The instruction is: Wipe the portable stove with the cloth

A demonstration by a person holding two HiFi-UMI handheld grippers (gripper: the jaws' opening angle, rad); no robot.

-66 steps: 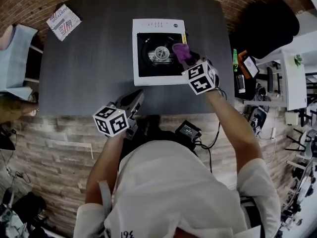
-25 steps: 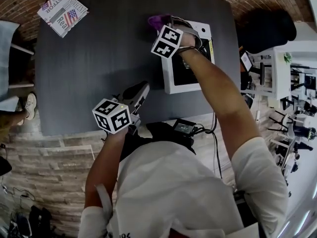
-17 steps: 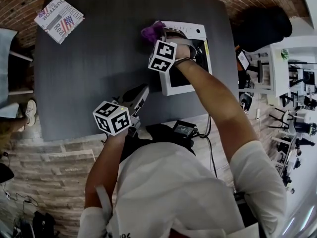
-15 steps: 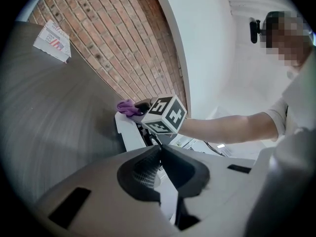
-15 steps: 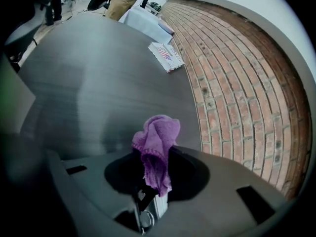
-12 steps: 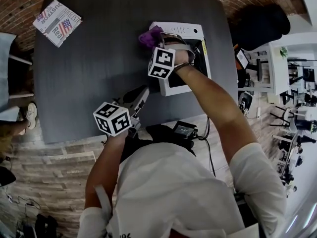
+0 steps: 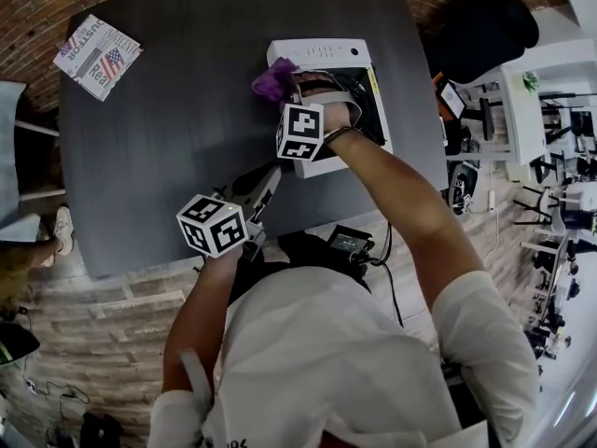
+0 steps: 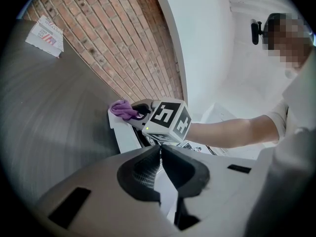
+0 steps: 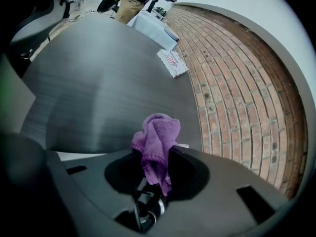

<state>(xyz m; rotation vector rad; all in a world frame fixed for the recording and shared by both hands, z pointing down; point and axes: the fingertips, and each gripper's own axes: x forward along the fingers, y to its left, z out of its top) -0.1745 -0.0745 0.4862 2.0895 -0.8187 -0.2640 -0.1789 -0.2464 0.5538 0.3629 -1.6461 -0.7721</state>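
Right gripper (image 7: 287, 86) is clamped on the purple cloth (image 7: 274, 79), whose bunched end pokes out past the jaws at the far left corner of the white stove (image 7: 322, 52). A couple of seconds ago the cloth was over the stove's right side, by the burner; it has since crossed to the left edge. Left gripper (image 7: 265, 179) is closed on nothing and hangs over the dark table (image 7: 177, 129) near its front edge, as before.

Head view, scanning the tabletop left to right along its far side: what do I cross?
Folded newspaper → purple cloth → white portable stove.
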